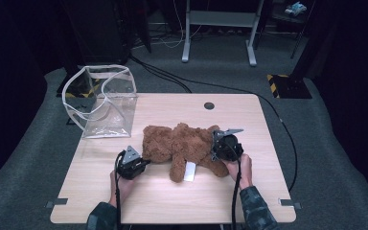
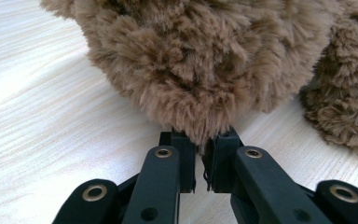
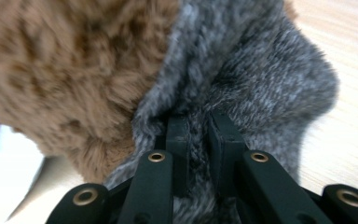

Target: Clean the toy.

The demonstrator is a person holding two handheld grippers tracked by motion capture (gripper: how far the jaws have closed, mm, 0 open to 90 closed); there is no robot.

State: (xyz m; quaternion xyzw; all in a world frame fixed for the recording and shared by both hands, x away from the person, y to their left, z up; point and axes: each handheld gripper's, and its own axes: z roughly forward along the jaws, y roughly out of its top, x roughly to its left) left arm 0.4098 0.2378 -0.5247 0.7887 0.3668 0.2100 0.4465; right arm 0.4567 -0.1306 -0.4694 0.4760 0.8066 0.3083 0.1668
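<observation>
Plush bear (image 1: 179, 143) lies centre frame on tabletop (image 1: 249, 191), long axis left-right. Left tongs (image 1: 146, 162) clenched on brown fur at its left end; right tongs (image 1: 214, 148) clenched on grey fur at its right end.

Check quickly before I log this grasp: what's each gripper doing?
Left gripper: shut on the teddy bear's brown fur.
Right gripper: shut on its grey fur part.

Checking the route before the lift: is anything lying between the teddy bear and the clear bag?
Nothing visible: bare table lies between the teddy bear and the clear bag at the far left corner.
</observation>
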